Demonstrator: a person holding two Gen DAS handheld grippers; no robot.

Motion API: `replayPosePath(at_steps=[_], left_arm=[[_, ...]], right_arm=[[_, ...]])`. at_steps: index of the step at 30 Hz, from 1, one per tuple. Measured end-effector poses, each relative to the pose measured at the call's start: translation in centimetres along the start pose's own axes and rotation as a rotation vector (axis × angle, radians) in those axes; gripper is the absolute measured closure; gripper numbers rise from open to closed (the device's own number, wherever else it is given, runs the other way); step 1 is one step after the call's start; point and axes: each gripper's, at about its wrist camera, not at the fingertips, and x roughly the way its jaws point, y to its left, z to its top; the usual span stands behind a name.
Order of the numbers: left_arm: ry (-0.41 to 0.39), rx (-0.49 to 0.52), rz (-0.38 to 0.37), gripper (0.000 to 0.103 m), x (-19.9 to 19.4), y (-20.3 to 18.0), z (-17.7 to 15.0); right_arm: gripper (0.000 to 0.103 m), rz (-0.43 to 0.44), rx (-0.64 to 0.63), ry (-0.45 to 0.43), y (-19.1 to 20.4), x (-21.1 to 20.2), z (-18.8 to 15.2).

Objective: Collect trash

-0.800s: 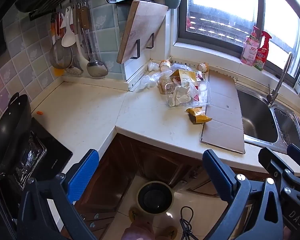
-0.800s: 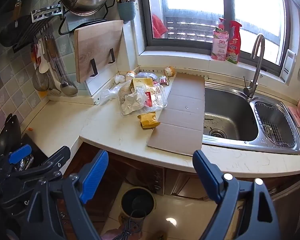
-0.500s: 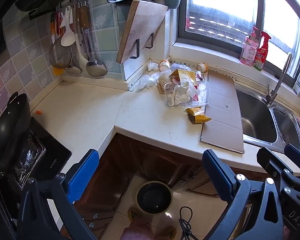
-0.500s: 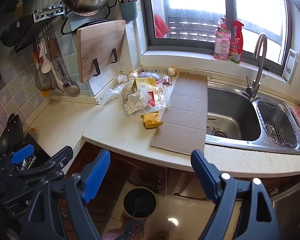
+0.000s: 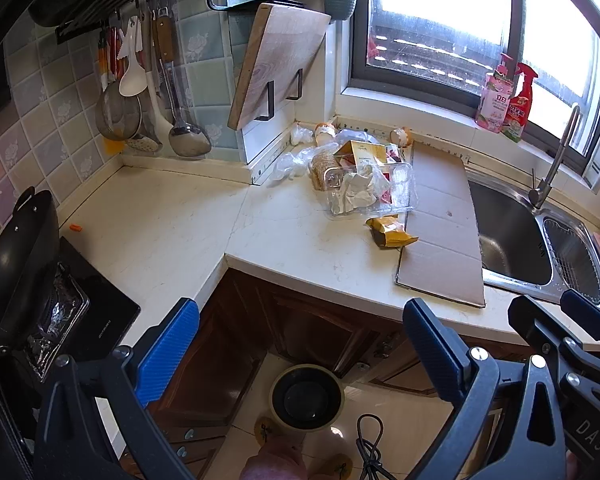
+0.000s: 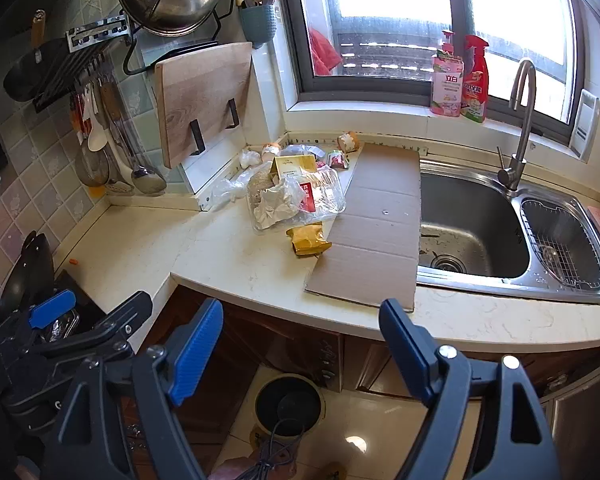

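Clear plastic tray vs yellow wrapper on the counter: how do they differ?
The clear plastic tray is see-through and stuffed with crumpled paper; the yellow wrapper is opaque, crumpled and holds nothing visible. The tray is the bigger and sits farther back; the wrapper lies nearer the counter edge. Both sit beside the cardboard sheet.

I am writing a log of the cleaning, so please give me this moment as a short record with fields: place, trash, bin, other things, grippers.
place: kitchen corner counter beside a steel sink
trash: clear plastic tray with crumpled wrappers, yellow snack bag in front of it, flat cardboard sheet reaching to the sink edge
bin: round dark bin on the floor below the counter
other things: cutting board on the wall rack
grippers: left gripper and right gripper open, nothing between the fingers, both short of the counter
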Motion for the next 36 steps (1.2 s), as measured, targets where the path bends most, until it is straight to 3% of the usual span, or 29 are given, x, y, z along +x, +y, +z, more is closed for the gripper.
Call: replayPosePath(at_steps=[36], left_arm=[[0.000,0.016,0.032,0.005,-0.2,-1.6,0.1]], right_arm=[[0.027,-0.002,0.026,0.036,-1.9,1.1,0.4]])
